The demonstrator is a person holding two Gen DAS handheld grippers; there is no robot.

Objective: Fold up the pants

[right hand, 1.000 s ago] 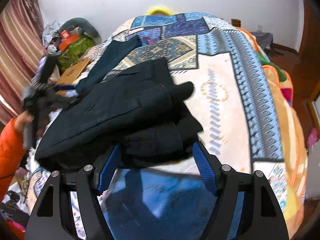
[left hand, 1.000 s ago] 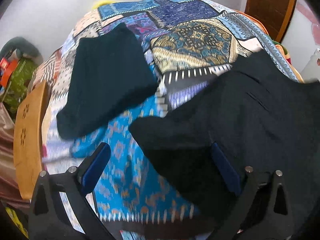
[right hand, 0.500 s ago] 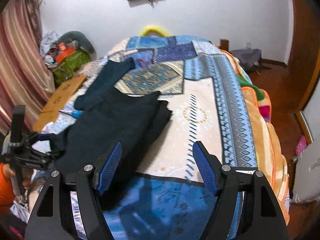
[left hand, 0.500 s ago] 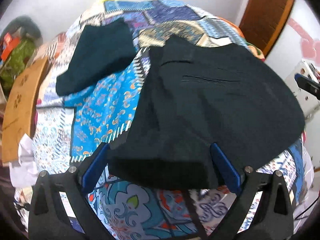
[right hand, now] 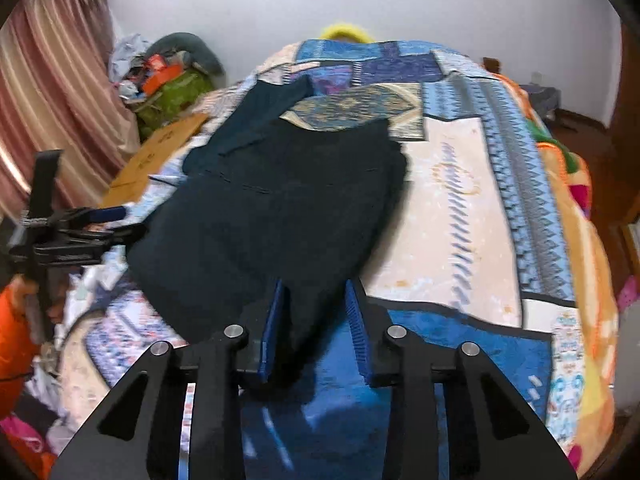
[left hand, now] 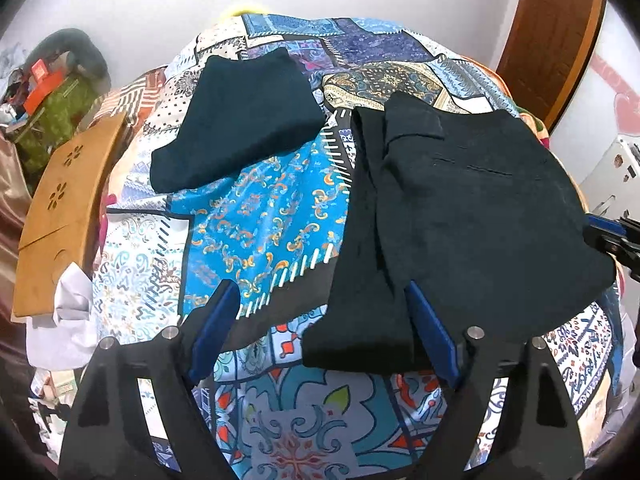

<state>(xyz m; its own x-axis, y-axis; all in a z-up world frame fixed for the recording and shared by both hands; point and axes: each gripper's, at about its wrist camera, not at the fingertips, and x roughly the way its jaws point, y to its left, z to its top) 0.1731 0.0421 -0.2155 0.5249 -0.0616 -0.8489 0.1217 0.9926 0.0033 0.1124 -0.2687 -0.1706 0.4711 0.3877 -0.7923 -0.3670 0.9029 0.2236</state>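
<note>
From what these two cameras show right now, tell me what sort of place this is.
Most likely a bedroom in a home. The black pants lie on a bed under a patchwork bedspread, a pink curtain hangs on one side, and a wooden door stands beyond the bed.

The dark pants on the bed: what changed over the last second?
The bunched pants now lie spread flat on the quilt. The right gripper has just been closing around their near edge; the left gripper, also narrowing, holds nothing. The second dark garment stayed put.
</note>
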